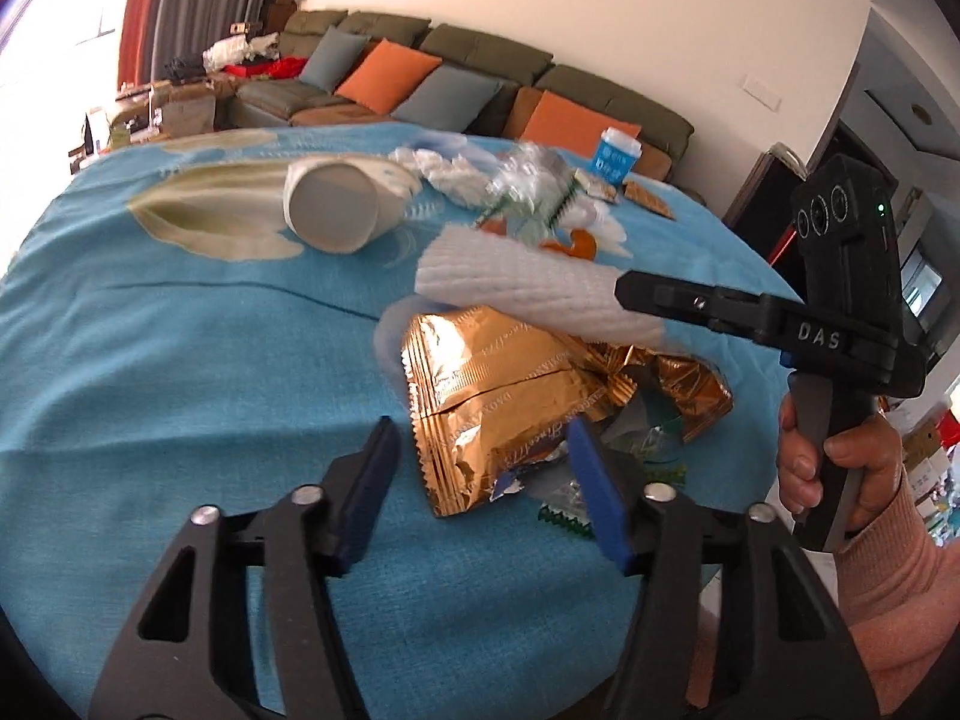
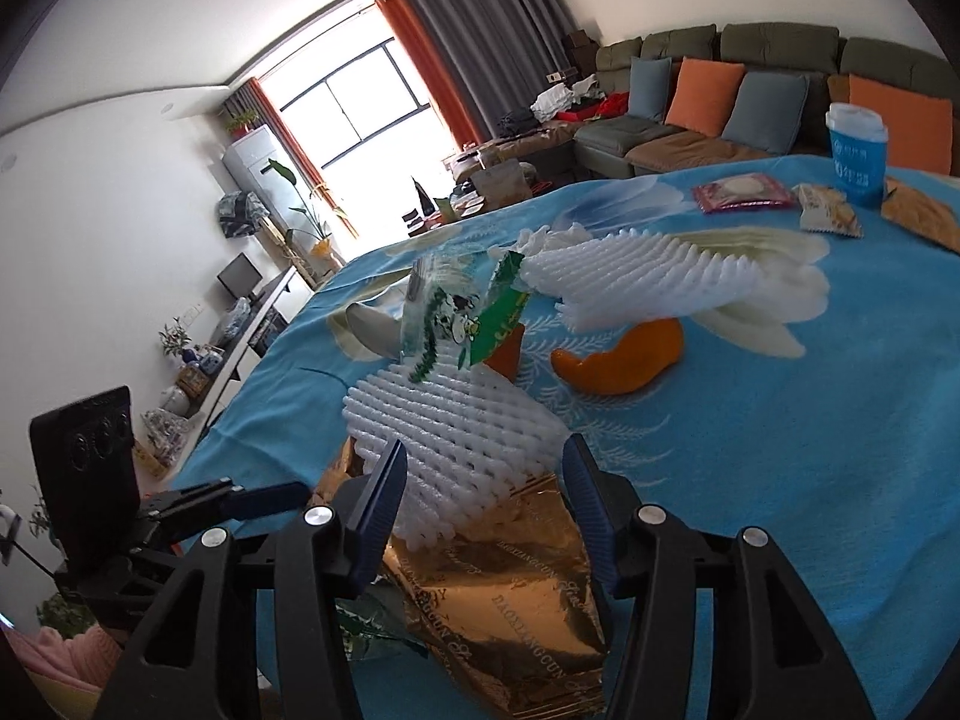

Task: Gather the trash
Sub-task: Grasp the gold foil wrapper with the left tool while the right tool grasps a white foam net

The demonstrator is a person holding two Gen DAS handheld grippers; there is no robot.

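Both grippers were closing in on the same small heap of trash on the blue-clothed surface (image 1: 150, 330), so the step in hand looked like the reach before a first pick.

The left gripper (image 1: 480, 486) stood half spread, holding nothing, with the gold foil wrapper (image 1: 480, 396) lying just ahead between its fingers. The right gripper (image 2: 486, 510) was likewise half spread and empty, straddling the white foam net (image 2: 462, 426) that rested on the wrapper.

Next, each would need to lower and pinch one piece.
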